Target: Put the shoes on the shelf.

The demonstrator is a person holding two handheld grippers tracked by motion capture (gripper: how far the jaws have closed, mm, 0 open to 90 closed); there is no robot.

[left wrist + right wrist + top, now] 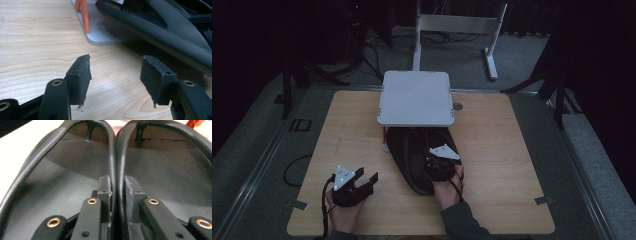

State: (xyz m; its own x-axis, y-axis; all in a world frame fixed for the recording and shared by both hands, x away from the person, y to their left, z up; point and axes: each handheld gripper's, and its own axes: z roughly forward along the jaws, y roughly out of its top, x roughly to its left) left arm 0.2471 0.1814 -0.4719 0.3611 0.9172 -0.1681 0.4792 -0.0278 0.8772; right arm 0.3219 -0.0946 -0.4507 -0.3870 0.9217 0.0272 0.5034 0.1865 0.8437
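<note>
A pair of black flip-flops (pixel 411 155) lies side by side on the wooden table, toes tucked under a white raised shelf (pixel 416 97). My right gripper (pixel 432 160) reaches over their heels from the near side. In the right gripper view its jaws (pixel 117 182) are shut on the two inner straps (pixel 116 157), pinched together between the left sole (pixel 70 170) and right sole (pixel 170 170). My left gripper (pixel 366 174) rests at the table's near left, open, with nothing between its jaws (pixel 115 72). The nearer flip-flop (pixel 162 27) lies ahead to its right.
The shelf stands on orange legs (pixel 84 15) over a pale base plate (pixel 100 33). Bare table (pixel 502 150) spreads right of the flip-flops. A white stand (pixel 457 25) is on the floor behind the table, and a black cable (pixel 292 170) loops off the left edge.
</note>
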